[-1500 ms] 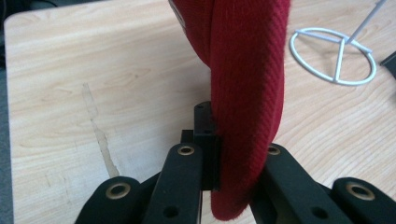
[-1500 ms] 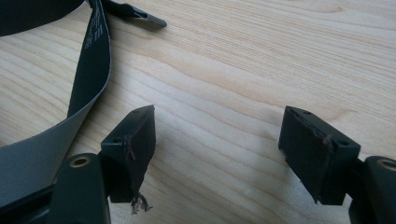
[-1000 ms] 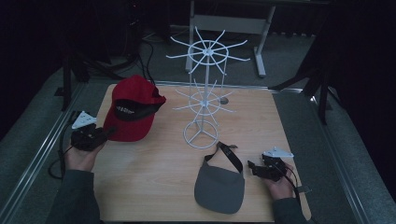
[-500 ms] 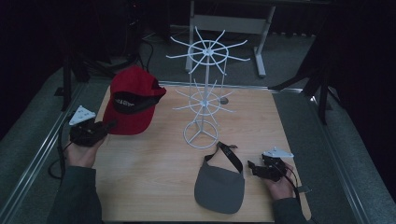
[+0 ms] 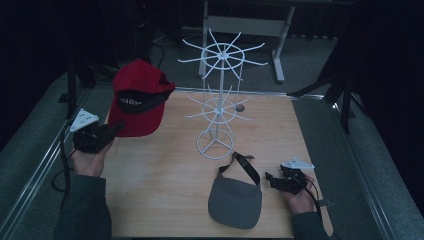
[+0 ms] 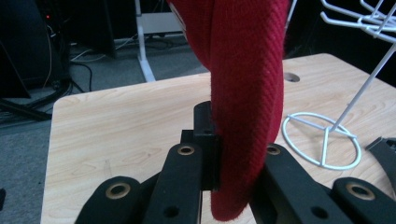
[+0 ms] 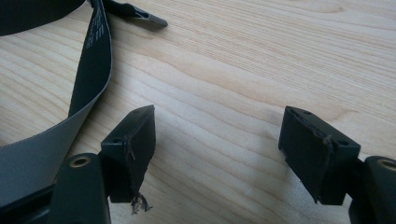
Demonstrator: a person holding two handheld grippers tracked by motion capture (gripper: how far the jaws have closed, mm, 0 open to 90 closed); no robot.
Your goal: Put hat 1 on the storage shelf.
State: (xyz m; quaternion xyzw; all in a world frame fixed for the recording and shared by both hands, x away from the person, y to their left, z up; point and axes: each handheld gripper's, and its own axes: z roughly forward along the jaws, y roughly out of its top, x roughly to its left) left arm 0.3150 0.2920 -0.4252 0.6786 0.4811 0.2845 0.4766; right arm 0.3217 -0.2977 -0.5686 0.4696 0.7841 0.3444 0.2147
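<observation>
A red cap [image 5: 137,97] with a black band hangs lifted off the wooden table [image 5: 165,175] at the left, its brim edge [image 6: 245,116] pinched between the jaws of my left gripper [image 5: 116,129]. That gripper [image 6: 233,154] is shut on the red fabric. A white wire display stand [image 5: 218,95] with hooked arms rises at the table's middle. A grey visor [image 5: 236,202] with a black strap [image 7: 91,65] lies flat at the front. Just right of it, my right gripper [image 5: 270,181] rests low over the wood, its jaws [image 7: 217,149] wide apart with nothing between them.
The stand's ring base [image 6: 322,140] sits to the right of the held cap. A round hole [image 5: 240,107] marks the table behind the stand. A metal desk frame [image 5: 245,25] stands on the floor beyond the table. Grey carpet borders both sides.
The left gripper has raised the red cap off the table and tipped it upright, carrying it slightly up and back. The right gripper and the visor have stayed put.
</observation>
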